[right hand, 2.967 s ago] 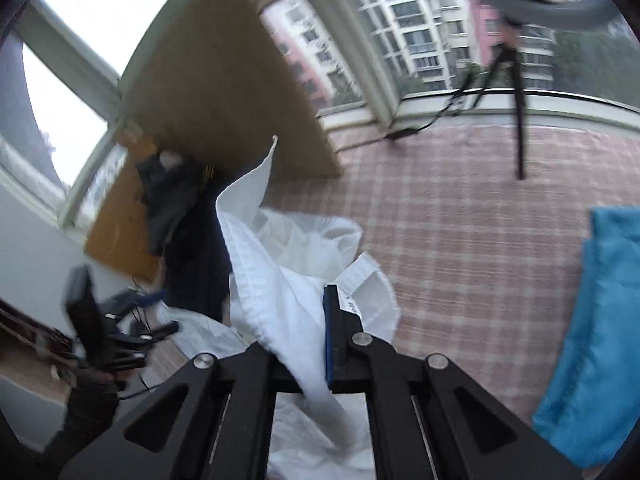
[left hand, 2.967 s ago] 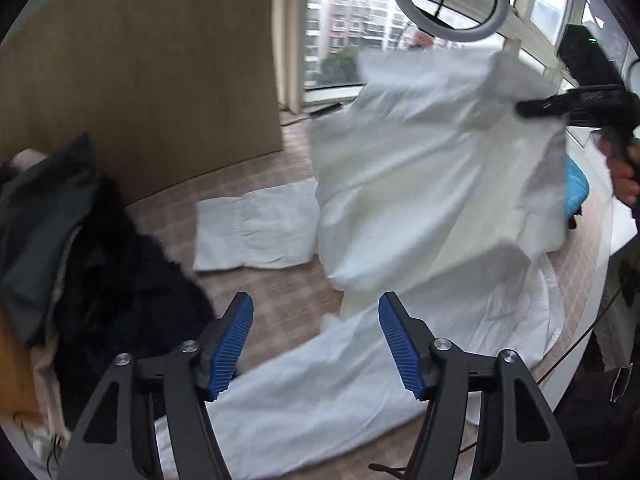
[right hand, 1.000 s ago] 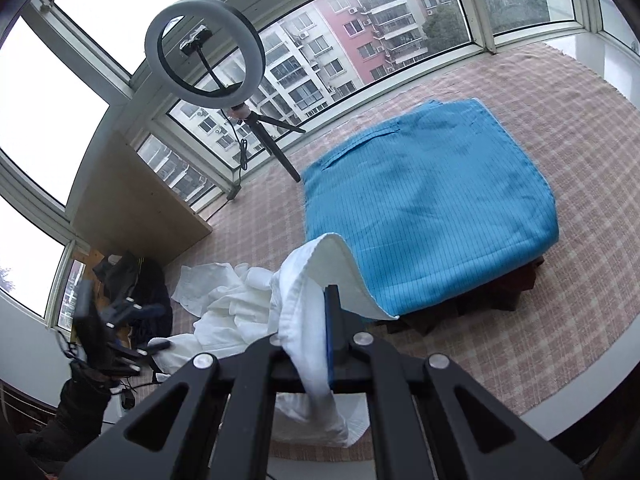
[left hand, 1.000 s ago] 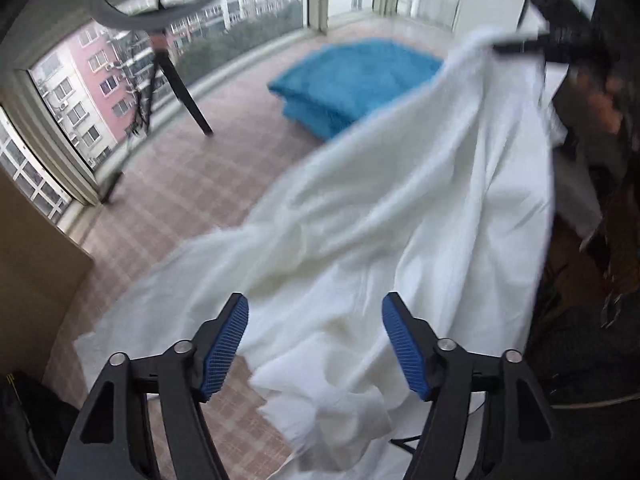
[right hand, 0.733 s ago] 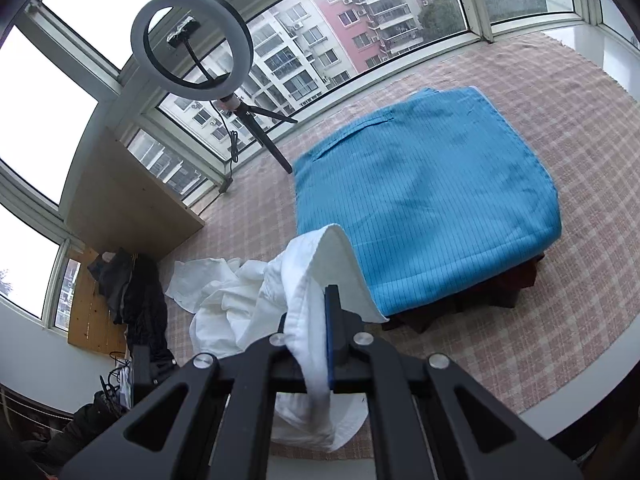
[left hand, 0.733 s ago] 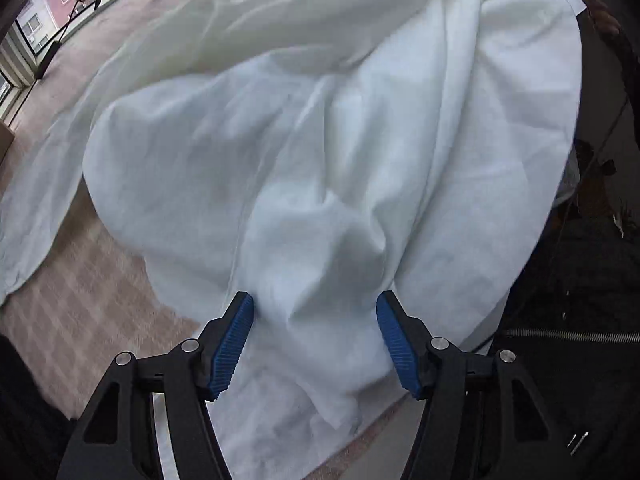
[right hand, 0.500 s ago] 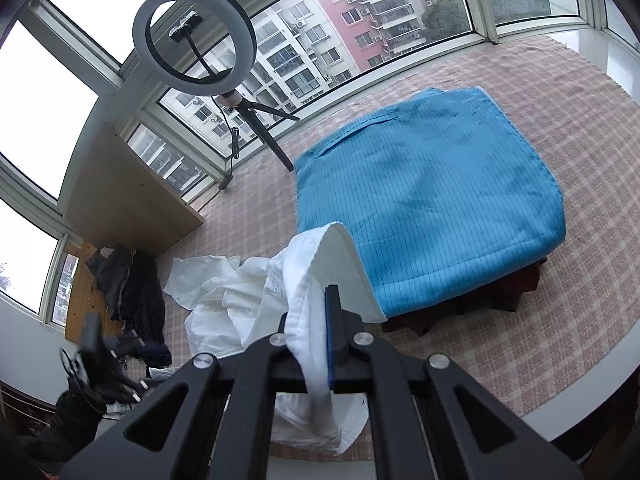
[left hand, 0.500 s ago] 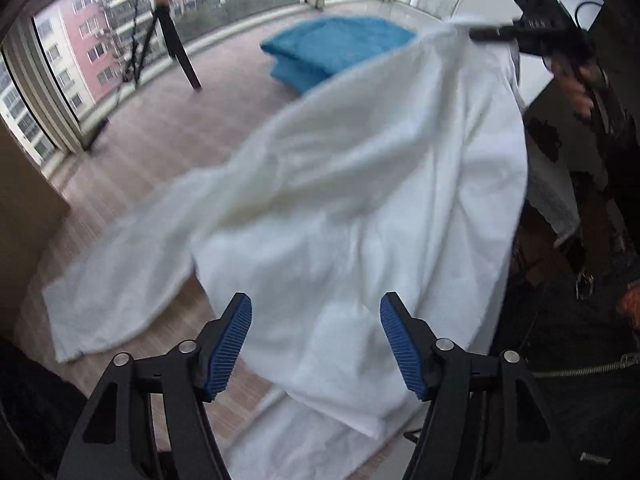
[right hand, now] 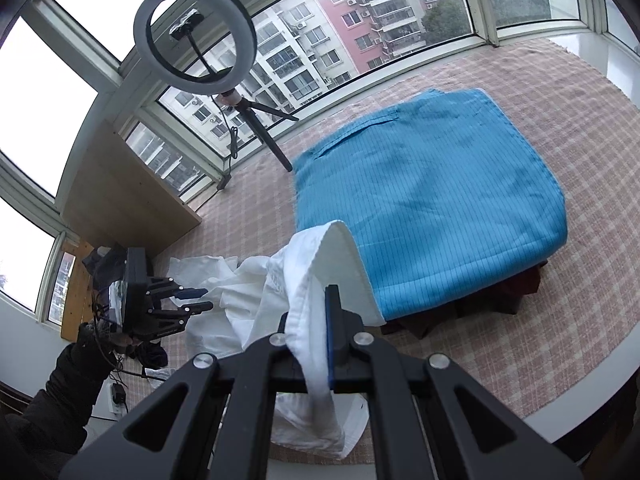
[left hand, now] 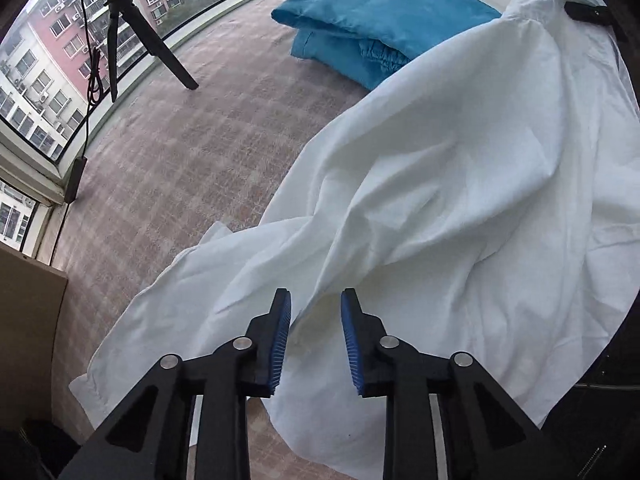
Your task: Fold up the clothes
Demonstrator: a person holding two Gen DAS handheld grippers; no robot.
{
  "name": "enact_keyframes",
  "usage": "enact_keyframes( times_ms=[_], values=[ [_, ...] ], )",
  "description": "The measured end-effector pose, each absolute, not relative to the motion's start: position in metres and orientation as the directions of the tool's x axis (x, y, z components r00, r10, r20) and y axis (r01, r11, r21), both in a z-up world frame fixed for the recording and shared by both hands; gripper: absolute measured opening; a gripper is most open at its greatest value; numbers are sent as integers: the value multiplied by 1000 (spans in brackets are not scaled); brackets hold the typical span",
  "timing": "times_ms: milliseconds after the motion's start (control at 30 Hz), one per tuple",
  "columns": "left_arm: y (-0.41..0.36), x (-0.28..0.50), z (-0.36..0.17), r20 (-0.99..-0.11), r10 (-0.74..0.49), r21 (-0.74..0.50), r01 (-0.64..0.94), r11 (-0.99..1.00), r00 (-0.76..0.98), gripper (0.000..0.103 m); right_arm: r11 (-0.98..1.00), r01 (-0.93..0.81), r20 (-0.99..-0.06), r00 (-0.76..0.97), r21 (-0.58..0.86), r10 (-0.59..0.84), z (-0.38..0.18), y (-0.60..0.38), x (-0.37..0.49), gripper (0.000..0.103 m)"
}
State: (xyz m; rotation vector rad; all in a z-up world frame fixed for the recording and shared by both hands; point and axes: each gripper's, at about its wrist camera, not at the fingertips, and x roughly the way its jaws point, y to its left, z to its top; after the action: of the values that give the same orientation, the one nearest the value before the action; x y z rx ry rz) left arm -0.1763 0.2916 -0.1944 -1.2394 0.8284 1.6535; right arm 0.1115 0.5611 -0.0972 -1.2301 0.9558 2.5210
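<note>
A large white garment (left hand: 460,184) hangs stretched from the upper right down onto the checked table cover (left hand: 208,128) in the left wrist view. My left gripper (left hand: 314,312) is open, jaws narrowed, with a fold of the white cloth's lower edge between the blue pads. My right gripper (right hand: 316,300) is shut on the garment's thick hem (right hand: 308,280), holding it lifted; it shows at the top right of the left wrist view (left hand: 588,12). The left gripper shows at the left of the right wrist view (right hand: 196,300).
A folded blue garment (right hand: 432,200) lies on the table, also in the left wrist view (left hand: 380,20). A ring light on a tripod (right hand: 196,40) stands by the windows. A wooden board (right hand: 120,200) and dark clothes (right hand: 104,260) are at the left.
The left gripper's jaws have narrowed from wide open and moved onto the cloth's lower fold. The white garment has settled lower onto the table. The right gripper keeps its grip on the hem.
</note>
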Motion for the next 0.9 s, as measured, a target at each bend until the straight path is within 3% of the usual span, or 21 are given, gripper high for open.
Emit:
enact_keyframes(
  times_ms=[100, 200, 300, 467, 667, 767, 900],
  values=[
    [294, -177, -197, -961, 244, 26, -924, -381, -128, 31, -778, -415, -758, -641, 471, -117, -98, 562, 110, 4],
    [293, -183, -200, -960, 240, 34, -915, -403, -142, 1, -775, -418, -759, -640, 473, -118, -100, 565, 109, 4],
    [286, -181, -186, -944, 277, 48, -904, -425, -180, 0, -772, -421, -760, -639, 475, -119, -102, 568, 108, 4],
    [240, -183, -104, -872, 401, 35, -852, -522, -282, 0, -749, -440, -758, -640, 496, -127, -111, 581, 110, 4],
    [151, -162, -23, -797, 465, 14, -782, -624, -385, 0, -732, -443, -750, -647, 518, -139, -123, 594, 102, 4],
    [123, -130, -25, -794, 472, -15, -764, -645, -383, 0, -736, -409, -733, -658, 539, -172, -123, 594, 90, 4],
    [124, -76, -84, -838, 468, -115, -746, -656, -282, 0, -767, -381, -740, -650, 516, -174, -116, 589, 76, 4]
  ],
)
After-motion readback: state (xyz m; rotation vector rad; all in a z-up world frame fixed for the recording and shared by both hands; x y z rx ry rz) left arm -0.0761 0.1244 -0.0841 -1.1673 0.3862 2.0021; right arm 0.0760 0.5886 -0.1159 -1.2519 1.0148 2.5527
